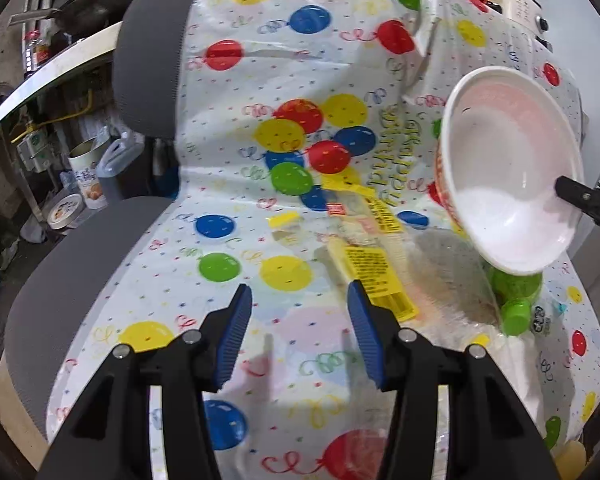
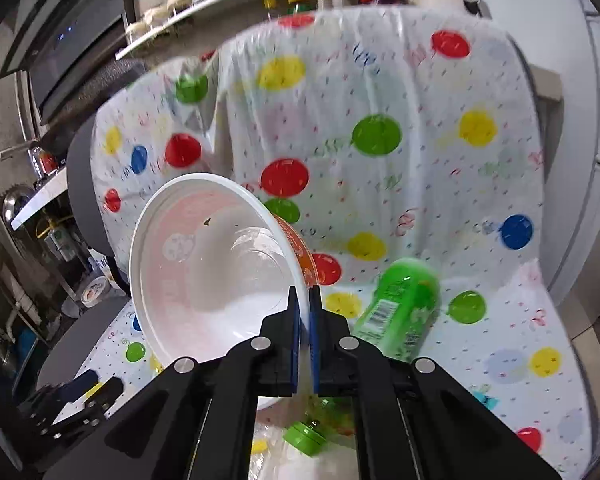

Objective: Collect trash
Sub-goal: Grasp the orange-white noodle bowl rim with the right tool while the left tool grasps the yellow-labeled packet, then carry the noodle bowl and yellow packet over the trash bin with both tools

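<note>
Blue-padded fingers of the left gripper (image 1: 300, 320) are held apart over the balloon-print sheet (image 1: 236, 184), with nothing between them; yellow-labelled wrappers (image 1: 370, 268) lie just ahead. Only the left wrist view shows these wrappers. The right gripper (image 2: 304, 304) is seen clamped on the rim of a tilted white noodle bowl (image 2: 204, 264), raised off the sheet. A green bottle (image 2: 400, 308) beside the bowl is shown fully only in the right wrist view.

The left gripper (image 1: 298, 304), jaws apart and empty, hovers over the balloon-print sheet (image 1: 236, 128) covering a grey chair (image 1: 148, 64). Beside it a yellow wrapper (image 1: 374, 276); right, the right gripper's finger (image 1: 576, 194) pinches a white bowl (image 1: 512, 172) above a green bottle (image 1: 518, 300).
</note>
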Action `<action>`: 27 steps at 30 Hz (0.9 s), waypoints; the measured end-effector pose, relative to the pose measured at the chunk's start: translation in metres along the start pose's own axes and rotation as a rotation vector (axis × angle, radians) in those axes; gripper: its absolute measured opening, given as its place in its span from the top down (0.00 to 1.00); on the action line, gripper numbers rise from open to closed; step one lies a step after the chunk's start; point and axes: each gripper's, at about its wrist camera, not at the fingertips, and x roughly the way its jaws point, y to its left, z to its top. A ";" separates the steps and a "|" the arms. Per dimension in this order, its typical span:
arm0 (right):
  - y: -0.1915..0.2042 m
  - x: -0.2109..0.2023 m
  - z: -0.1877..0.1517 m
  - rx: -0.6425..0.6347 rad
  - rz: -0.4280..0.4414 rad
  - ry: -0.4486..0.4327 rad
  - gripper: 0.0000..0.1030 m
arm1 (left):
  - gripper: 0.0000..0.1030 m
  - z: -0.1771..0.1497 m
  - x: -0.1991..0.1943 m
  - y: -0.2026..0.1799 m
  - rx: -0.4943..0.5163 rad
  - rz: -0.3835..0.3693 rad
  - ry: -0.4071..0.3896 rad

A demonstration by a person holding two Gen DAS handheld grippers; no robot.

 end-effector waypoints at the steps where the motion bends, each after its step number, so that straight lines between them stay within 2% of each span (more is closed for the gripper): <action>1: -0.003 -0.006 -0.001 -0.002 -0.009 -0.005 0.96 | 0.53 0.001 0.003 -0.003 0.002 -0.012 0.004; 8: -0.032 -0.034 -0.017 0.020 -0.023 -0.015 0.95 | 0.53 0.009 0.046 -0.015 -0.047 -0.077 0.093; 10: -0.040 -0.039 -0.021 0.027 -0.022 -0.014 0.95 | 0.62 0.011 0.056 -0.017 -0.057 -0.080 0.110; 11: -0.044 -0.041 -0.022 0.031 -0.024 -0.015 0.95 | 0.71 0.012 0.059 -0.017 -0.062 -0.081 0.113; 12: -0.046 -0.043 -0.023 0.034 -0.023 -0.014 0.95 | 0.83 0.013 0.063 -0.017 -0.070 -0.090 0.120; 13: -0.049 -0.044 -0.024 0.041 -0.020 -0.014 0.95 | 0.86 0.013 0.063 -0.018 -0.073 -0.092 0.115; 14: -0.052 -0.044 -0.024 0.048 -0.015 -0.014 0.95 | 0.94 0.015 0.062 -0.018 -0.077 -0.091 0.099; 15: -0.055 -0.045 -0.025 0.061 -0.009 -0.015 0.95 | 0.98 0.016 0.058 -0.019 -0.078 -0.096 0.075; 21: -0.064 -0.056 -0.024 0.091 -0.013 -0.036 0.95 | 1.00 0.031 0.006 -0.030 -0.079 -0.168 -0.137; 27: -0.078 -0.088 -0.025 0.147 -0.002 -0.065 0.95 | 1.00 0.033 -0.056 -0.045 -0.054 -0.211 -0.253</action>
